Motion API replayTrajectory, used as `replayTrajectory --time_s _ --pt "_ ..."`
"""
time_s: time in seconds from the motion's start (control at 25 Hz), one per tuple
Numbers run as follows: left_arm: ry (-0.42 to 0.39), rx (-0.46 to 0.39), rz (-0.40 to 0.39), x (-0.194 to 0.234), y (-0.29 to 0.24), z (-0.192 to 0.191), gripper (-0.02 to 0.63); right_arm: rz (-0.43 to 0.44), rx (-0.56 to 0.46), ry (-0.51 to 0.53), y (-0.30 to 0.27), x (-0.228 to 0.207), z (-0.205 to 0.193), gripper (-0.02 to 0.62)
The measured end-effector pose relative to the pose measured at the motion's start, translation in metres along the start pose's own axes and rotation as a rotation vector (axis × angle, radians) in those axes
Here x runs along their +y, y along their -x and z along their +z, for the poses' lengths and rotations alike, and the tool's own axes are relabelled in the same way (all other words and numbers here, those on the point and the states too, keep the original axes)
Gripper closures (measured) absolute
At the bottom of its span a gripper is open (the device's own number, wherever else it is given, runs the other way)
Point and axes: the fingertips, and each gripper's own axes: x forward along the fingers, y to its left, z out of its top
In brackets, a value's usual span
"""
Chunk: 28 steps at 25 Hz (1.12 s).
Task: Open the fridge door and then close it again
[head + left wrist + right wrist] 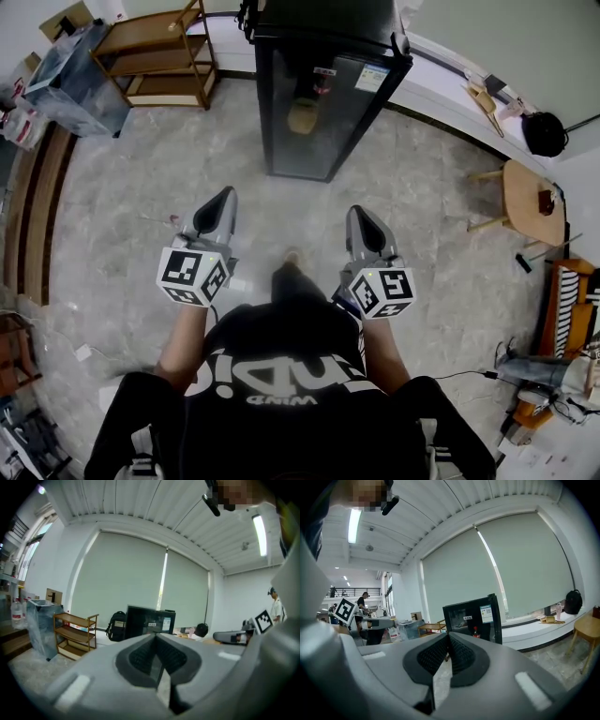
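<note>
A black fridge (328,84) with a glass door stands on the floor ahead of me, and its door looks closed. It also shows beyond the jaws as the fridge (150,620) in the left gripper view and the fridge (473,616) in the right gripper view, still some way off. My left gripper (225,195) and right gripper (358,214) are held side by side in front of my body, both pointing at the fridge. Jaws of the left gripper (155,637) and the right gripper (447,637) are shut with nothing between them.
A wooden shelf (159,56) and a plastic-wrapped bin (75,80) stand left of the fridge. A white window ledge (441,89) runs behind on the right, with a black bag (544,131). A round wooden stool (530,197) stands at the right. Marble floor (300,216) lies between me and the fridge.
</note>
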Motion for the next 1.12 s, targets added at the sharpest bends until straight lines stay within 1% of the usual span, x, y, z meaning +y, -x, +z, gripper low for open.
replayTrajectory --time_s 0.36,0.64,0.8,0.92,1.12 --pt "-0.004 -0.014 0.073 0.005 -0.075 0.019 0.604 0.068 0.004 0.008 -0.060 -0.062 0.031 0.597" --pt "-0.004 -0.022 0.112 0.023 -0.095 0.027 0.604 0.094 0.010 0.005 -0.092 -0.074 0.036 0.597" --pt "-0.001 -0.022 0.123 0.035 -0.108 0.030 0.604 0.090 0.019 0.004 -0.103 -0.082 0.037 0.597" --pt "-0.002 -0.030 0.119 0.040 -0.120 0.033 0.604 0.077 0.016 0.003 -0.112 -0.090 0.039 0.597" --pt "0.001 -0.039 0.091 0.054 -0.139 0.040 0.604 0.066 0.011 0.016 -0.134 -0.086 0.047 0.597"
